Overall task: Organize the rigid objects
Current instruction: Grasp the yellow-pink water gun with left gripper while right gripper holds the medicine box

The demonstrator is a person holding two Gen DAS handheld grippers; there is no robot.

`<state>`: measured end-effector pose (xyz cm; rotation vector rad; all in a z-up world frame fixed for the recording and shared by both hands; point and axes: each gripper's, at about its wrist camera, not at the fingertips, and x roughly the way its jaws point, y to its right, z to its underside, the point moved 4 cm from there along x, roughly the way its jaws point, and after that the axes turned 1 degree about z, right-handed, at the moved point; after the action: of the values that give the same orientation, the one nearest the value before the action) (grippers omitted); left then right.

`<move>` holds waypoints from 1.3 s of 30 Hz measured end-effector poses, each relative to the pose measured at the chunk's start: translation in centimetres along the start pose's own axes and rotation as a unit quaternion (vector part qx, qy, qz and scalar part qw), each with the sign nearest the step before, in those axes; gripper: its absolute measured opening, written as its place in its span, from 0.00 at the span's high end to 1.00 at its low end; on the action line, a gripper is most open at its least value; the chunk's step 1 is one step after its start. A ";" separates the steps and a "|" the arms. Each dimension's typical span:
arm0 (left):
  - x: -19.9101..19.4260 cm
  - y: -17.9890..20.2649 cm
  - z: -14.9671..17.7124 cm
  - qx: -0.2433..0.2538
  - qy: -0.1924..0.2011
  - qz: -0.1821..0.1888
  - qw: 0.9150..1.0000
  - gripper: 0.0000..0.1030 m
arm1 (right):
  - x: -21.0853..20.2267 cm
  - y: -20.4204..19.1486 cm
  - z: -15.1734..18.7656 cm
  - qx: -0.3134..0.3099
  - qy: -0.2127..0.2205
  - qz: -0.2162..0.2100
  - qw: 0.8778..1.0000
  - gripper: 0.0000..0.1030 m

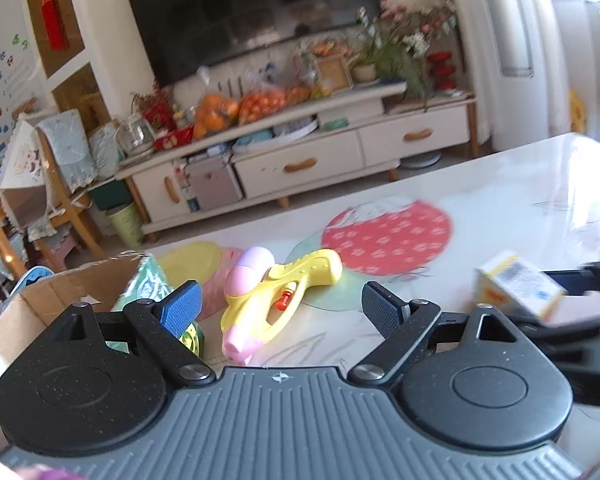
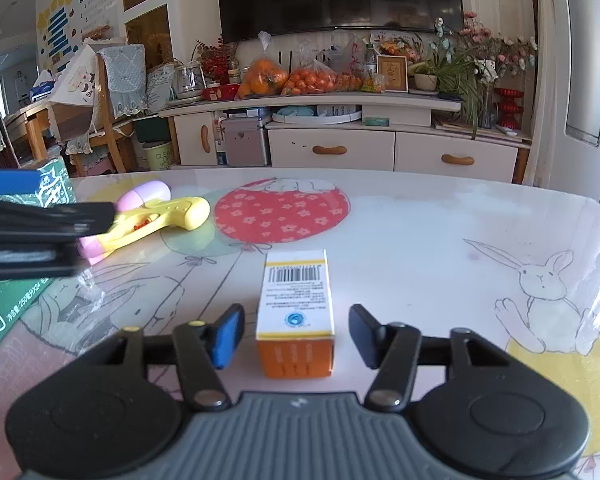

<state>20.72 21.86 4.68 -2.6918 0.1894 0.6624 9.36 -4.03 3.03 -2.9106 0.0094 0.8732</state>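
A yellow and pink toy water gun point(image 1: 274, 296) lies on the table just ahead of my left gripper point(image 1: 281, 312), which is open with nothing between its fingers. The same toy gun point(image 2: 156, 220) shows at the left of the right wrist view, partly behind the left gripper's fingers point(image 2: 48, 220). A small white and orange carton point(image 2: 296, 312) with a barcode lies on the table between the fingers of my right gripper point(image 2: 296, 336), with a gap on each side; the gripper is open. The carton point(image 1: 516, 284) appears blurred at the right of the left wrist view.
An open cardboard box point(image 1: 60, 304) with green printed sides point(image 2: 24, 280) stands at the table's left edge. The table point(image 2: 420, 232) has a glossy cover with balloon and rabbit drawings. Beyond it stand a TV cabinet point(image 2: 340, 148) and wooden chairs point(image 2: 108, 108).
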 end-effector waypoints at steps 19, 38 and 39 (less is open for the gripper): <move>6.7 -0.9 -0.4 0.031 -0.068 -0.015 0.997 0.00 | 0.7 1.2 -0.3 0.014 -0.008 0.012 1.000 0.20; 5.6 -0.2 -0.3 0.006 -0.060 0.027 0.998 0.00 | 0.9 1.0 -0.5 0.010 -0.004 0.020 1.000 0.06; 5.3 0.2 -0.3 0.003 -0.061 0.041 0.997 0.00 | 0.9 1.0 -0.6 0.010 -0.004 0.020 1.000 0.06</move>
<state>25.51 21.38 2.34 -2.6390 0.2714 0.8452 10.38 -5.04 2.90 -2.8979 0.0754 0.8866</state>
